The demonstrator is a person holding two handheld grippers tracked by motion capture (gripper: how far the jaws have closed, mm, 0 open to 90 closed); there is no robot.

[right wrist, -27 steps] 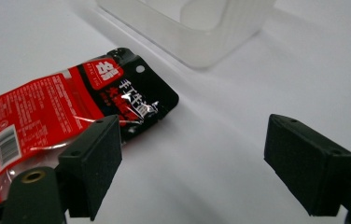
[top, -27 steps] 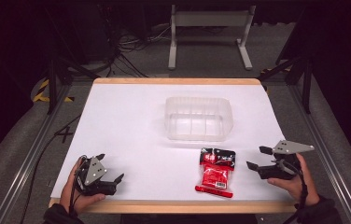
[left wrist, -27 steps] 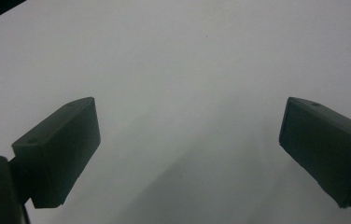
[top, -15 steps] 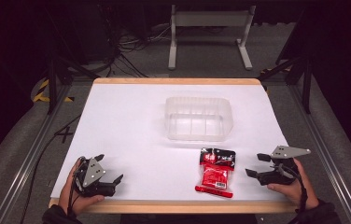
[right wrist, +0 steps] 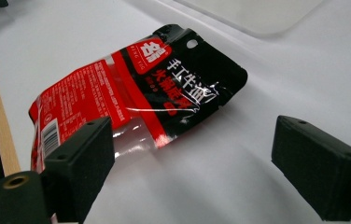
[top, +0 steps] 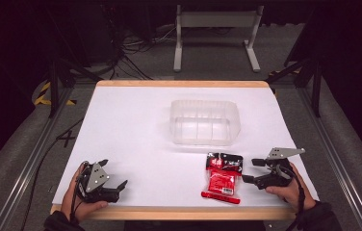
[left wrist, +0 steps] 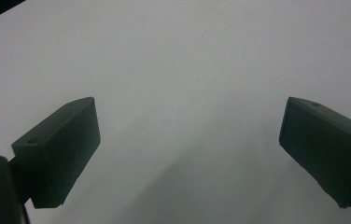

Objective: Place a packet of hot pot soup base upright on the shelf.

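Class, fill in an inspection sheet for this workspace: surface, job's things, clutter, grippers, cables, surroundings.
Surface: white table with a wooden edge.
Job's things: red and black packet lying flat near the front edge; clear plastic container behind it, apart.
Clutter: nothing seen.
Grippers: right gripper open, aimed at the packet, not touching; left gripper open over bare table.
Cables: loose cables on the floor behind the table.
Surroundings: grey metal stand, dark floor.
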